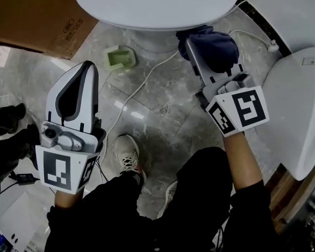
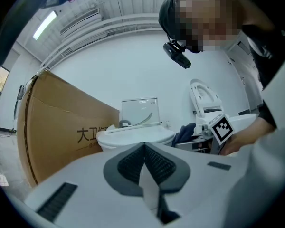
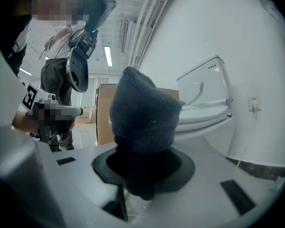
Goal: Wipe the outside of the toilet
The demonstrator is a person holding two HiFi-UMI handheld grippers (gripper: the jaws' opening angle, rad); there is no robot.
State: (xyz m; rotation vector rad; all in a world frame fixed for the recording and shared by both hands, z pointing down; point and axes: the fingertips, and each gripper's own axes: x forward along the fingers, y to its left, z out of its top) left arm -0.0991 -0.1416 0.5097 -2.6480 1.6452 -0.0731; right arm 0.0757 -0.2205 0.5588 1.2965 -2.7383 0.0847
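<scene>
A white toilet (image 1: 157,4) with its lid down fills the top of the head view; its base (image 1: 155,42) stands on the marble floor. My right gripper (image 1: 197,49) is shut on a dark blue cloth (image 1: 212,49), held just under the bowl's front right rim. In the right gripper view the cloth (image 3: 142,122) bulges out of the jaws, with the toilet (image 3: 204,113) to the right. My left gripper (image 1: 79,80) is shut and holds nothing, low over the floor to the left. The left gripper view shows the toilet (image 2: 135,136) ahead.
A cardboard box (image 1: 34,17) lies at the left of the toilet. A green block (image 1: 119,58) sits on the floor by the base, and a white cable (image 1: 142,85) runs across the tiles. A second white toilet seat (image 1: 299,104) stands at the right. My shoe (image 1: 127,154) is below.
</scene>
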